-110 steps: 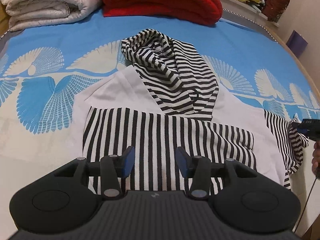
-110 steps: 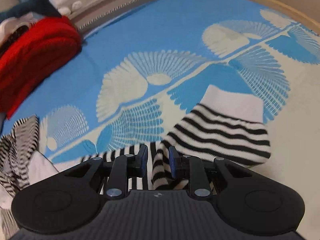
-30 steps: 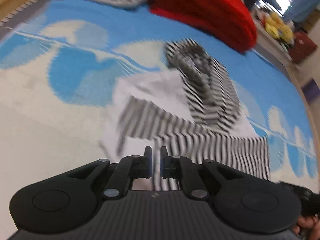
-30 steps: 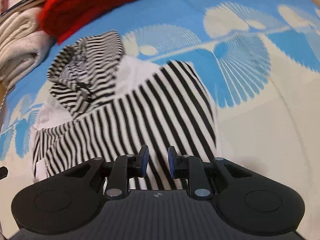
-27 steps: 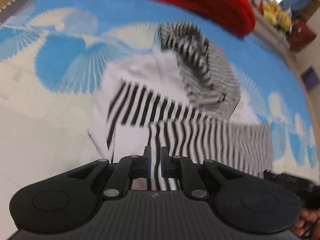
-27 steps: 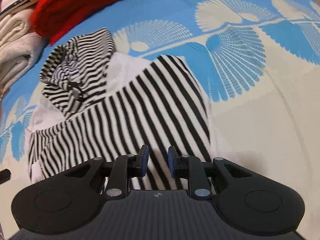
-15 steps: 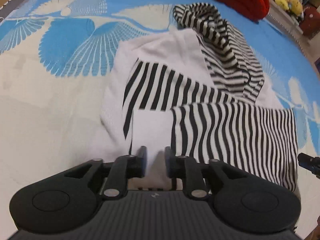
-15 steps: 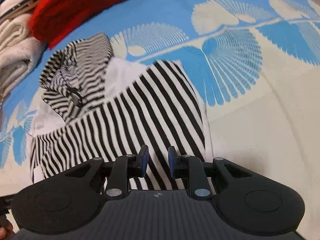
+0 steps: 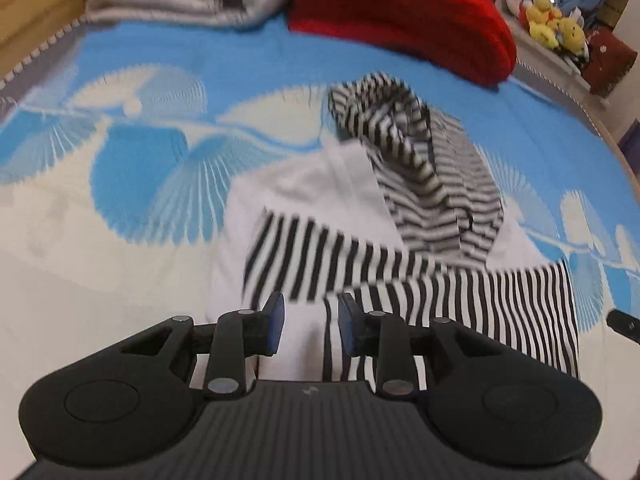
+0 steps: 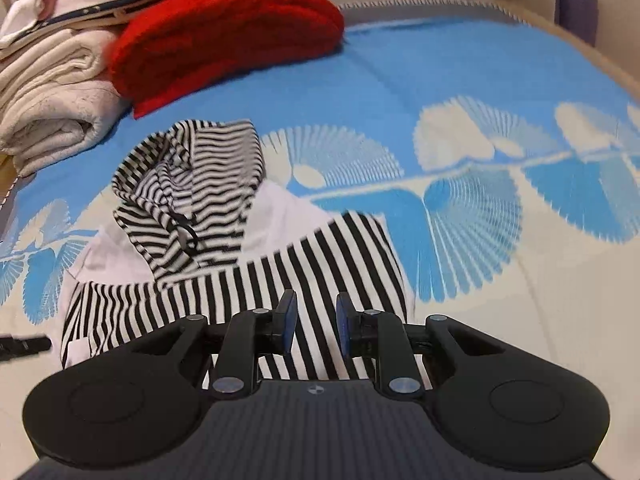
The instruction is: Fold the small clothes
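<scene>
The small hoodie (image 10: 256, 280) is white with black-and-white striped sleeves and hood. Under it, the bedspread (image 10: 440, 92) is bright blue with cream fan motifs. At 11 o'clock lies a solid red blanket (image 10: 224, 28), beside a cream-white one (image 10: 52, 108).

Count: 1 striped hooded top (image 9: 436, 280) on the bed, 1 blue patterned bedspread (image 10: 460, 80). 1 red folded blanket (image 9: 400, 12), 1 cream folded blanket (image 10: 48, 112). 2 grippers: left gripper (image 9: 311, 329), right gripper (image 10: 316, 322). Yellow plush toys (image 9: 554, 28): several, count unclear.
</scene>
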Demonstrator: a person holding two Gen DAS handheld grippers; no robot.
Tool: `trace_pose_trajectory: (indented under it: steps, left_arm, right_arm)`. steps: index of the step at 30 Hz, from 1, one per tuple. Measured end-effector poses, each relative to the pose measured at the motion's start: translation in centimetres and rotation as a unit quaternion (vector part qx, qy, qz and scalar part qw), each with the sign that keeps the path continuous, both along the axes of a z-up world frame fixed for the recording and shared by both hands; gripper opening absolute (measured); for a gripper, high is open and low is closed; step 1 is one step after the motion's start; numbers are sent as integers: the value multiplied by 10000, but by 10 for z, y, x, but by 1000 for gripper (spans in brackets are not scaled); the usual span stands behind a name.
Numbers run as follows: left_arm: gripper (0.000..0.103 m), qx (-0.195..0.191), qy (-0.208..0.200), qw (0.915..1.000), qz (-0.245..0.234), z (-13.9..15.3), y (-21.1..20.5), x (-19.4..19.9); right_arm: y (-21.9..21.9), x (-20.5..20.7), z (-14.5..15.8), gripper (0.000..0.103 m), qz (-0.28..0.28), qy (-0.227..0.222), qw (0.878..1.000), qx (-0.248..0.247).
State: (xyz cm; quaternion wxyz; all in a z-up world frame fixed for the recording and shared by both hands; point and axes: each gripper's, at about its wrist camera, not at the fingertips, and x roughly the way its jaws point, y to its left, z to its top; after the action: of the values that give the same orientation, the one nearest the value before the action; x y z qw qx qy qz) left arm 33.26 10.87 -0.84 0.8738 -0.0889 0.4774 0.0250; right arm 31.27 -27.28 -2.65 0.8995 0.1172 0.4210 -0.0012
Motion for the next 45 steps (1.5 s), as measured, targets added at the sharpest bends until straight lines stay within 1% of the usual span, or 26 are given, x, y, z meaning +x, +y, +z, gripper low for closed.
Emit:
trace_pose_trajectory:
  steps: [6,7,9,11,14,15,16,19,21,22,26,27,30,32,33,34,35,36,37,40,42,45]
  left_arm:
    - [34,226,-448,9986,135,17,-9,5]
    - [34,211,-514,9984,138,19,-10,7]
    - [34,45,-646,9978,128,23,-11,8]
    - [34,-225,-760,9967,198,27,-9,12]
    - [34,-386,-891,9951,176,32,-12,18]
    - [37,-412,-949,9945,143,34,-14,20]
    - [42,-421,-1029,9937,127,35,-17,21]
    - [52,-262,-1344,9905,105,39,-25,21]
    - [53,-123,-1486,9888,94,39,-30,22]
    - [53,-127,-1513,9883,115,39,-30,22]
    - [53,-355,-1494,9872,437,37,-13,27]
    - [52,-332,-1511,9868,471,39,-9,28]
    - [51,-4,-1625,9856,463,48,1,41]
    - [44,181,-1680,9848,390,51,4,59]
    - [36,238,-1708,9846,300,51,3,70]
    - [22,300,-1716,9846,169,48,1,83]
    - [15,377,-1711,9845,63,45,-1,95]
    - [5,471,-1700,9843,-39,40,-4,111]
    - [2,505,-1692,9842,-143,36,-7,123]
    - [2,633,-1673,9828,-453,18,-15,166]
    - [2,660,-1605,9836,-483,6,-18,195]
    - [2,709,-1344,9874,-438,-16,-21,236]
  right_arm:
    - [7,-1,9,22,141,-278,9988,-385]
    - [7,-1,10,22,131,-278,9987,-410]
    - [4,1,12,22,96,-263,9991,-332]
    - [1,2,15,22,61,-294,9992,-278]
    - [-4,3,20,22,0,-354,9990,-273]
    - [-5,3,21,22,-35,-360,9990,-243]
    - [-7,3,22,22,-59,-364,9991,-209]
    - [-12,2,26,22,-86,-393,9991,-119]
    - [-15,0,29,22,-62,-439,9990,-103]
    - [-16,0,30,22,-53,-463,9988,-117]
    - [-26,0,32,22,-27,-517,9983,-268]
    - [-30,1,31,22,-34,-485,9984,-302]
    - [-41,4,31,22,-91,-418,9987,-264]
    - [-47,5,33,22,-120,-419,9986,-308]
    - [-49,6,33,22,-131,-426,9984,-352]
    - [-50,6,33,22,-133,-425,9982,-391]
    - [-51,7,33,22,-125,-418,9981,-427]
    - [-52,8,32,22,-125,-399,9981,-450]
    - [-52,9,31,22,-133,-368,9982,-460]
    - [-51,11,29,22,-103,-326,9981,-518]
    - [-50,12,28,22,-72,-321,9978,-575]
    - [-49,14,25,22,-92,-282,9977,-609]
